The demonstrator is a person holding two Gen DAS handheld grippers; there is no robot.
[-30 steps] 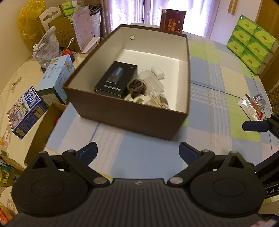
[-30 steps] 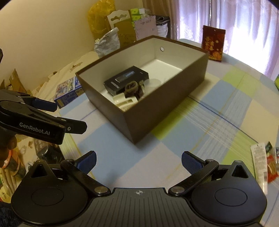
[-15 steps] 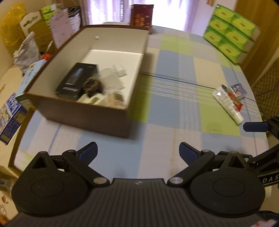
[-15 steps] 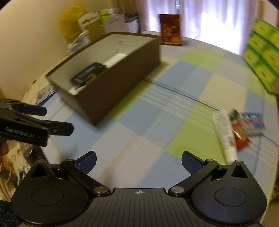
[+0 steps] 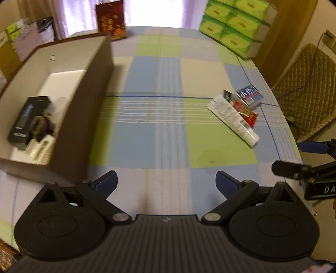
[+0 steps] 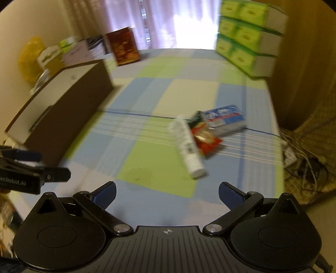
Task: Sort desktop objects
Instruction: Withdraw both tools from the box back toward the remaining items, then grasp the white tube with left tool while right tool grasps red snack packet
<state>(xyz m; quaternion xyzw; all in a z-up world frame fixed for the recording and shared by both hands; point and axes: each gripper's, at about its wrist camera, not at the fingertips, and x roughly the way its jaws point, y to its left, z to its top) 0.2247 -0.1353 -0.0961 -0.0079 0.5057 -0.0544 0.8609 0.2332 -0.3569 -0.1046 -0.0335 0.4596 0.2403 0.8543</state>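
A brown cardboard box (image 5: pixel 69 117) (image 6: pixel 63 113) stands on the left of the checked tablecloth (image 5: pixel 168 134), holding a black carton (image 5: pixel 28 117) and other small items. On the right lies a white tube (image 5: pixel 233 119) (image 6: pixel 188 147), with a red packet (image 5: pixel 247 112) (image 6: pixel 205 138) and a blue-white pack (image 5: pixel 250 95) (image 6: pixel 224 118) beside it. My left gripper (image 5: pixel 166 181) is open and empty above the near cloth. My right gripper (image 6: pixel 167 192) is open and empty, a short way in front of the tube.
Stacked green tissue packs (image 5: pixel 233 23) (image 6: pixel 247 35) stand at the far right corner. A dark red carton (image 5: pixel 110 19) stands at the far edge. A quilted chair (image 5: pixel 304 84) and cables (image 6: pixel 304 159) are off the table's right side. Clutter fills the far left.
Both views have swung to the right, away from the box and toward the tube and packets. The box has slid to the left edge of each view. Both grippers stay open.
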